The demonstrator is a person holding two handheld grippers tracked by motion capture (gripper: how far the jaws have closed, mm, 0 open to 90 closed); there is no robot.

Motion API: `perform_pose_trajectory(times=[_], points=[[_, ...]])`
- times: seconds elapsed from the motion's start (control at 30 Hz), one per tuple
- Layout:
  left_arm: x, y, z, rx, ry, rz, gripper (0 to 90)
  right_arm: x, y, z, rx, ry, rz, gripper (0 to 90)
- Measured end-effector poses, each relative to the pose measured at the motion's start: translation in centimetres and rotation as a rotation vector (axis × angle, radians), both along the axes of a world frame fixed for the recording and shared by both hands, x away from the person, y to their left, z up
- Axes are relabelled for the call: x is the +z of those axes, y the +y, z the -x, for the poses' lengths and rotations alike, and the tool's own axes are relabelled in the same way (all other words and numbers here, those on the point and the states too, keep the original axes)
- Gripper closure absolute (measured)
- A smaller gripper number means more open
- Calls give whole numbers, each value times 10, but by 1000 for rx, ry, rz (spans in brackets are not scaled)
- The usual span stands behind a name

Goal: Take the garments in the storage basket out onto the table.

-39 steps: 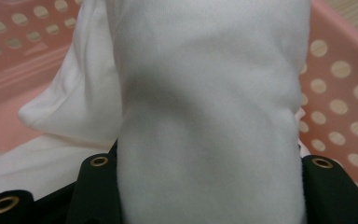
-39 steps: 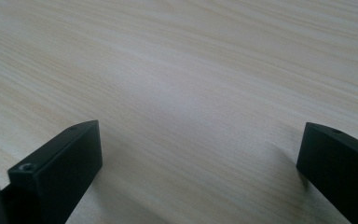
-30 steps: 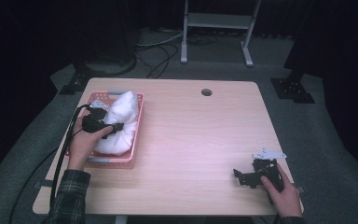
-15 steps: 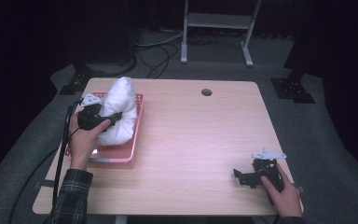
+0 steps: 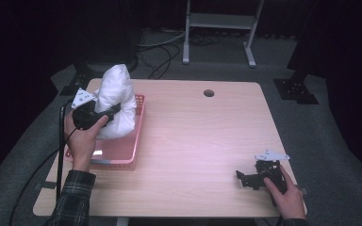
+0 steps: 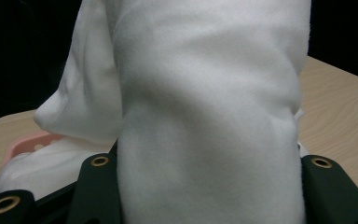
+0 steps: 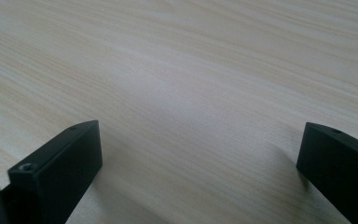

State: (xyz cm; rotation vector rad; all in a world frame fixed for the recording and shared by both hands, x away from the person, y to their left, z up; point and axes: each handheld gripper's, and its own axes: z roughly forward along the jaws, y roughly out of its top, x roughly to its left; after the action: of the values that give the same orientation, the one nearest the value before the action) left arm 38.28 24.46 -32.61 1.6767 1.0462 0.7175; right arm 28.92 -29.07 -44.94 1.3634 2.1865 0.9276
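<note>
The white cloth (image 5: 116, 101) hung bunched between the clamped jaws of the left gripper (image 5: 104, 113), lifted above the pink basket (image 5: 133, 151) just under it. Well apart, the right gripper (image 5: 242, 178) rested on the table (image 5: 202, 136), jaws spread wide, holding nothing.

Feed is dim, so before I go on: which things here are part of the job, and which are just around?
In the job:
white cloth
pink basket
left gripper, clamped on the cloth

Just around:
right gripper, open, idle on the table
metal stand
floor cables
</note>
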Motion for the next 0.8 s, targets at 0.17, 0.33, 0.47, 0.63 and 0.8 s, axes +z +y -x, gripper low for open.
perform_pose_trajectory(times=[0.17, 0.33, 0.47, 0.63, 0.8], points=[[7, -6, 4, 5, 1, 4, 455, 0, 0, 0, 0, 0, 1, 0], [15, -16, 8, -3, -7, 2, 456, 0, 0, 0, 0, 0, 0, 0], [24, -25, 11, -15, -17, 1, 456, 0, 0, 0, 0, 0, 0, 0], [33, -36, 16, -26, -27, 0, 456, 0, 0, 0, 0, 0, 0, 0], [37, -51, 18, -40, -29, -1, 456, 0, 0, 0, 0, 0, 1, 0]])
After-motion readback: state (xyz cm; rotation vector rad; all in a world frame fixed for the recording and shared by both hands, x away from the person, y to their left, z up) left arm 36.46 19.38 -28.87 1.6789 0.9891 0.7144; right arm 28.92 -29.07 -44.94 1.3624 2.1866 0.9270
